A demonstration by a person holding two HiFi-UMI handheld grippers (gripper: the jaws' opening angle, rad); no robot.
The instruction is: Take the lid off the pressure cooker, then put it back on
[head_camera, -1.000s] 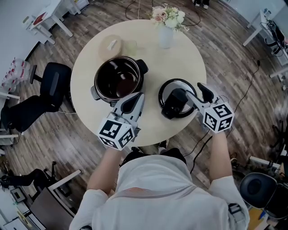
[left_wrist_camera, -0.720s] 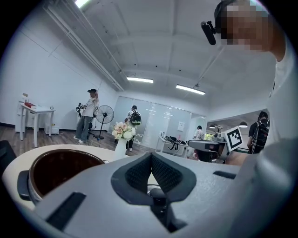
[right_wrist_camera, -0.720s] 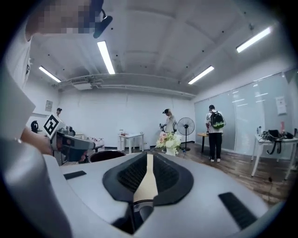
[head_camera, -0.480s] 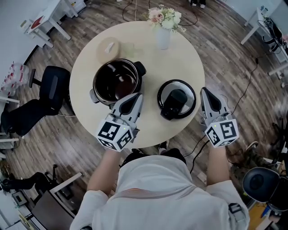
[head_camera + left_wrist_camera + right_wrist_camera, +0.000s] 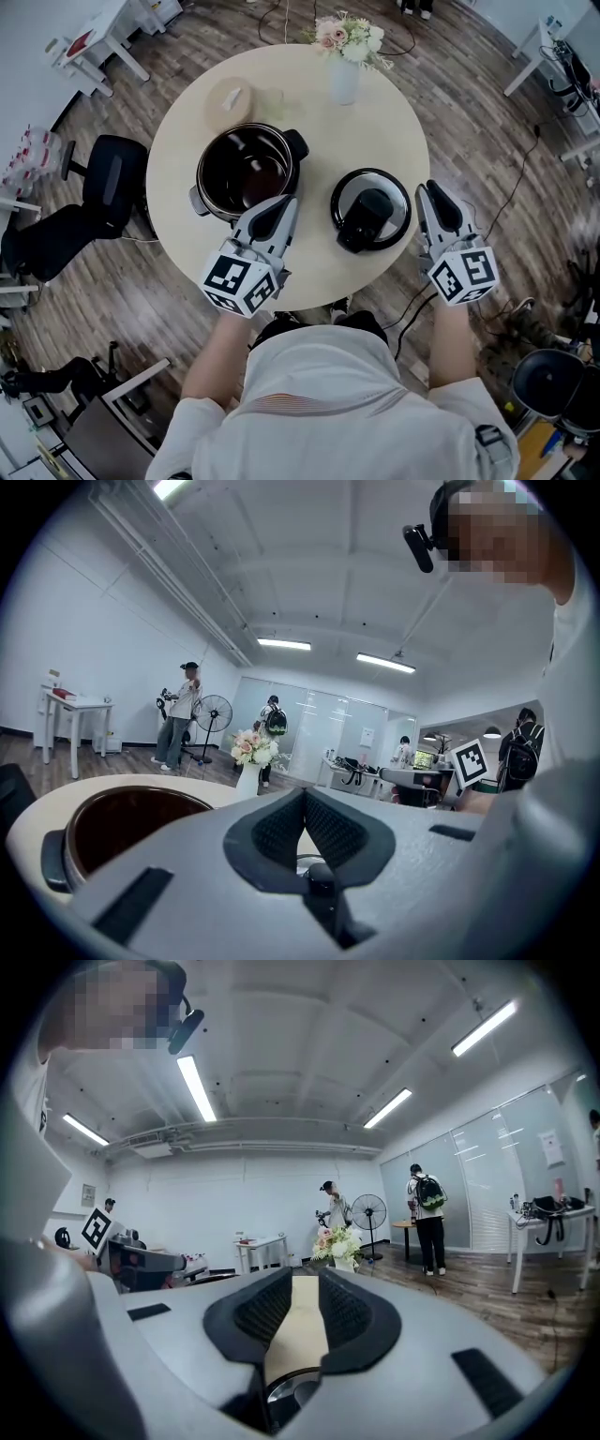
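Below my head camera, on the round pale wooden table (image 5: 375, 122), the open dark metal pressure cooker pot (image 5: 246, 169) stands left of its round lid (image 5: 371, 208). The lid lies flat, silver-faced with a black rim and a bulky black handle. My left gripper (image 5: 284, 204) points at the pot's near rim, and my right gripper (image 5: 427, 194) hangs just right of the lid, apart from it.

Left gripper view: my jaws are clenched together on nothing, the pot at left.

Right gripper view: my jaws have just been opening, with a narrow gap and nothing gripped.
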